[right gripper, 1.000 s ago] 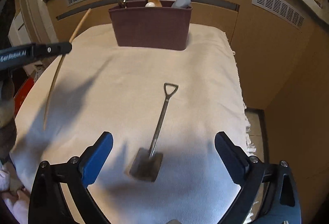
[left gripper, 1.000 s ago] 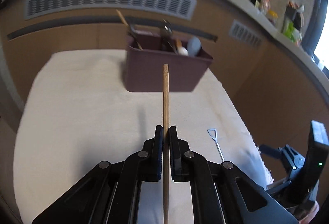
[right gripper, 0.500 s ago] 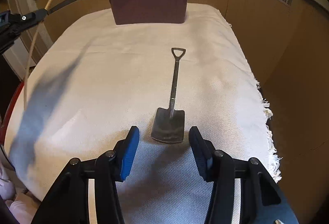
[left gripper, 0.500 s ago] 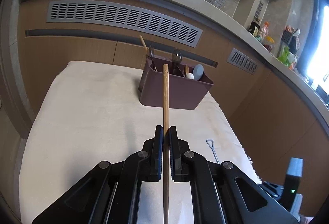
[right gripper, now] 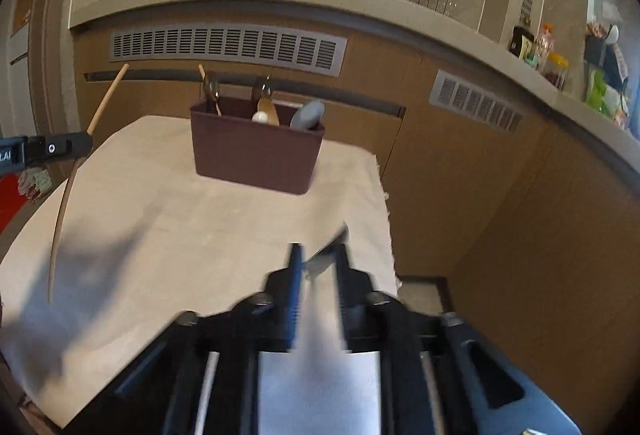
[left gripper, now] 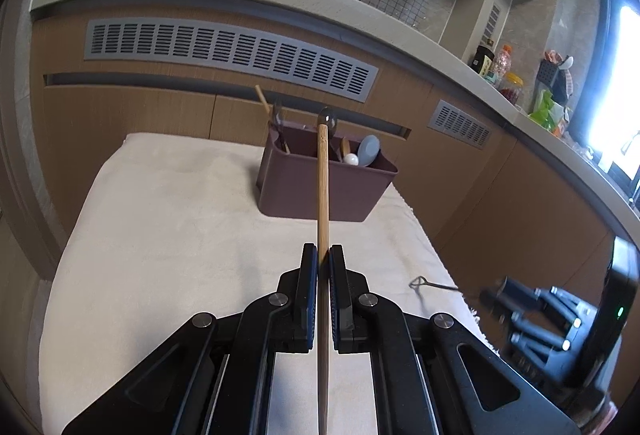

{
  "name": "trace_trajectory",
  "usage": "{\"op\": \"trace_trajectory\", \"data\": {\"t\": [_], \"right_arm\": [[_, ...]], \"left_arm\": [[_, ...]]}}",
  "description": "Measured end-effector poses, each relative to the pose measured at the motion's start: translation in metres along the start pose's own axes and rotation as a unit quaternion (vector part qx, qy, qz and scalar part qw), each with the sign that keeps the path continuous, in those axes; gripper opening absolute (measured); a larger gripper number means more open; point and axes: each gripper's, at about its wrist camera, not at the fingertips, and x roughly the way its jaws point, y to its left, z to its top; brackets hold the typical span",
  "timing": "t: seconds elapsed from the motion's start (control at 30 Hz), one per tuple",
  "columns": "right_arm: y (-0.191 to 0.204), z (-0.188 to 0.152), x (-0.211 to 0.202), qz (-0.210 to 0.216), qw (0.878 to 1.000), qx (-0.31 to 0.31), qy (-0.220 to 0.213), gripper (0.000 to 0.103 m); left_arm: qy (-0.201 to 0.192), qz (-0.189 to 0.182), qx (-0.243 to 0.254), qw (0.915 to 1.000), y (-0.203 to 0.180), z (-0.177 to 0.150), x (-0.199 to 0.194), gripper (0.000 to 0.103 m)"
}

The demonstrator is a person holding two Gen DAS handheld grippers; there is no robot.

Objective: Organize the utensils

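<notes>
My left gripper (left gripper: 323,259) is shut on a wooden chopstick (left gripper: 322,195), held above the white cloth and pointing at the maroon utensil holder (left gripper: 320,191). The holder (right gripper: 256,151) holds several spoons and a chopstick. My right gripper (right gripper: 318,263) is shut on the metal shovel-shaped spoon (right gripper: 326,251), lifted off the cloth and blurred. In the left wrist view the spoon's handle (left gripper: 430,284) sticks out from the right gripper (left gripper: 496,295) over the cloth's right edge. The chopstick (right gripper: 76,171) and left gripper also show at the left of the right wrist view.
The white cloth (left gripper: 168,235) covers the table. A brown cabinet wall with grey vents (left gripper: 228,55) stands close behind the holder. A counter with bottles and jars (left gripper: 504,75) runs along the right. The table's right edge (right gripper: 388,219) drops to the floor.
My right gripper closed on the shovel spoon and lifted it off the cloth, tilting up. My left gripper, still holding the chopstick, pulled back and tilted up.
</notes>
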Motion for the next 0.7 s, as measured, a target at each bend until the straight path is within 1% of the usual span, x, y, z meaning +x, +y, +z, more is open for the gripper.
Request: {"op": "trace_trajectory", "data": {"t": [0.1,0.17,0.27,0.3,0.33,0.4,0.43,0.5,0.53,0.6,0.67,0.7], "right_arm": [[0.0,0.016,0.001,0.017,1.0,-0.001,-0.017,0.003],[-0.005,0.021,0.001,0.041,0.999,0.003,-0.023,0.003],[-0.012,0.02,0.01,0.095,0.995,-0.013,-0.002,0.005],[-0.012,0.017,0.018,0.116,0.993,-0.025,0.011,0.008],[-0.011,0.012,0.025,0.124,0.991,-0.033,0.021,0.009],[-0.005,0.004,0.041,0.145,0.987,-0.049,0.046,0.017],[0.001,0.0,0.048,0.165,0.982,-0.061,0.063,0.02],[0.018,-0.007,0.062,0.202,0.971,-0.097,0.088,0.034],[0.026,-0.009,0.064,0.212,0.966,-0.116,0.09,0.036],[0.048,-0.013,0.069,0.22,0.956,-0.172,0.085,0.05],[0.07,-0.014,0.071,0.227,0.943,-0.232,0.072,0.053],[0.08,-0.015,0.073,0.235,0.934,-0.259,0.068,0.053]], "left_arm": [[-0.003,-0.001,0.005,1.0,-0.005,0.003,-0.001,0.006],[-0.003,0.003,0.008,1.0,-0.008,0.004,-0.002,0.006],[0.001,0.008,0.009,0.9999,-0.007,0.005,-0.002,0.006],[0.002,0.011,0.007,0.9999,-0.006,0.005,-0.002,0.006],[0.002,0.013,0.006,0.9999,-0.005,0.005,-0.001,0.006],[0.004,0.018,0.005,0.9998,-0.002,0.004,0.0,0.006],[0.005,0.02,0.005,0.9998,-0.001,0.004,0.001,0.006],[0.008,0.026,0.002,0.9996,0.004,0.003,0.003,0.006],[0.01,0.029,-0.001,0.9995,0.007,0.002,0.004,0.006],[0.014,0.035,-0.006,0.9993,0.014,0.002,0.007,0.006],[0.017,0.044,-0.014,0.9988,0.022,0.001,0.009,0.006],[0.019,0.048,-0.019,0.9985,0.027,0.0,0.01,0.006]]}}
